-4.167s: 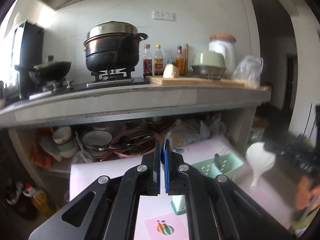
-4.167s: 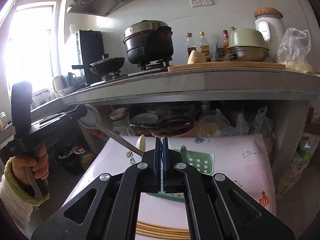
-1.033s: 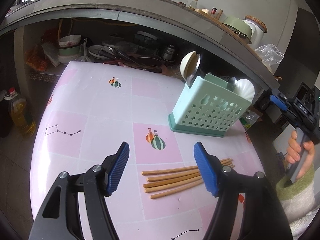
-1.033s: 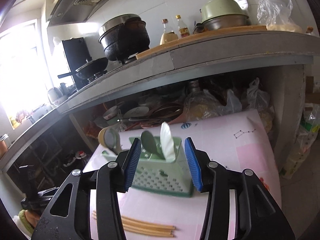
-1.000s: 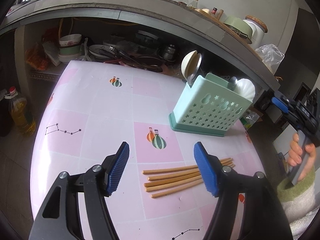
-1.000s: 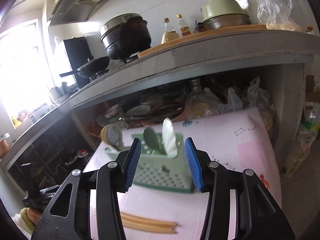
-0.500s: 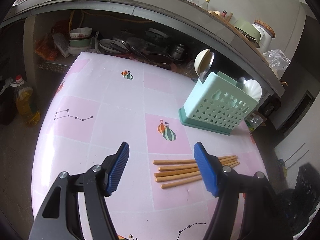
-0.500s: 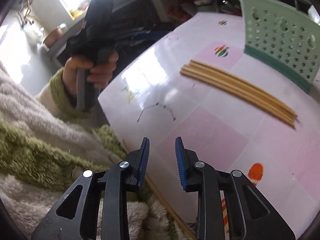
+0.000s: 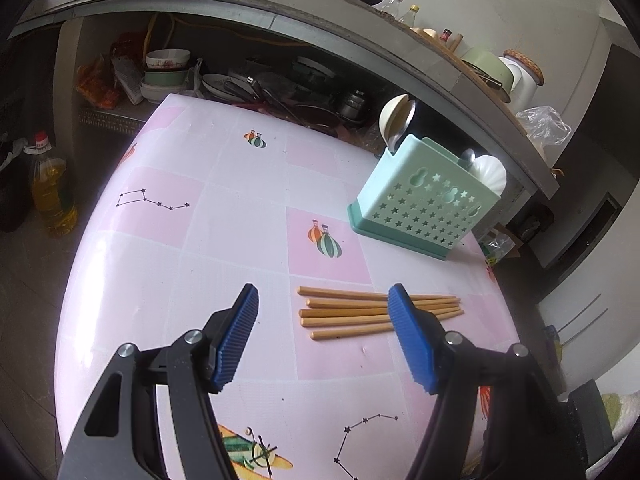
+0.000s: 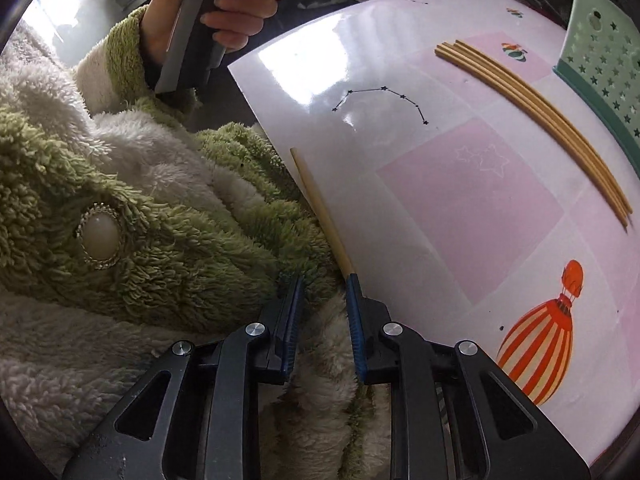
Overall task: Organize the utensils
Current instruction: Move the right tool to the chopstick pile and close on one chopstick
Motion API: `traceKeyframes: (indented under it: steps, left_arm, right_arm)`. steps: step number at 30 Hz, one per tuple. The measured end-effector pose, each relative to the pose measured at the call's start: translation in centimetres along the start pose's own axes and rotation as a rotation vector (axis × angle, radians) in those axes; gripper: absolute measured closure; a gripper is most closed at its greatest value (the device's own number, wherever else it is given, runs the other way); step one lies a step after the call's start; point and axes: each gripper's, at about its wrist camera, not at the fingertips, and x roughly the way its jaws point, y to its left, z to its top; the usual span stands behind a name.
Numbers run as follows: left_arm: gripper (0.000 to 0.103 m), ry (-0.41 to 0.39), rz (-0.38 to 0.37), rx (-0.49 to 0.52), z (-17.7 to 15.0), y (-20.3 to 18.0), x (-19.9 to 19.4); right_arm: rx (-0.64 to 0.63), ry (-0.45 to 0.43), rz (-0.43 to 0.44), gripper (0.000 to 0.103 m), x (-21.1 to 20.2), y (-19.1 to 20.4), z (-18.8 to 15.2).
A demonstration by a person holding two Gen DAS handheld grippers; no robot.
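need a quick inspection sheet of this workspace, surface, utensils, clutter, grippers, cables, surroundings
surface: pink patterned tabletop, glossy
job's things: five loose wooden chopsticks lying flat; single wooden chopstick along table edge; mint green star-perforated utensil caddy holding spoons
clutter: nothing seen on the table
grippers: left hand-held gripper open above the five; right hand-held gripper jaws just closing, nothing clamped
cables: nothing seen
surroundings: cluttered under-counter shelf; yellow oil bottle

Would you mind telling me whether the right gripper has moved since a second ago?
Yes. The right gripper has swung down from facing the green caddy to the table's near edge, beside a lone chopstick, its jaws closing.
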Motion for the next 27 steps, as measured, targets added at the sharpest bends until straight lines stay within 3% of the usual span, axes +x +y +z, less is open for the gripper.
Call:
traceKeyframes:
  steps: [14,20,27]
  left_arm:
    - [0.038,-0.012,-0.007,0.005,-2.3,0.4,-2.0]
    - [0.038,0.000,-0.006,-0.002,-3.0,0.7,-1.7]
    - [0.038,-0.007,-0.002,-0.020,-3.0,1.2,-1.7]
  right_arm:
    - [0.031,0.000,-0.070,0.083,2.9,-2.0,1.0]
    - [0.101,0.008,-0.072,0.099,3.6,-4.5,0.8]
    - [-0.002,0.061,-0.138,0.099,4.9,-4.5,2.2]
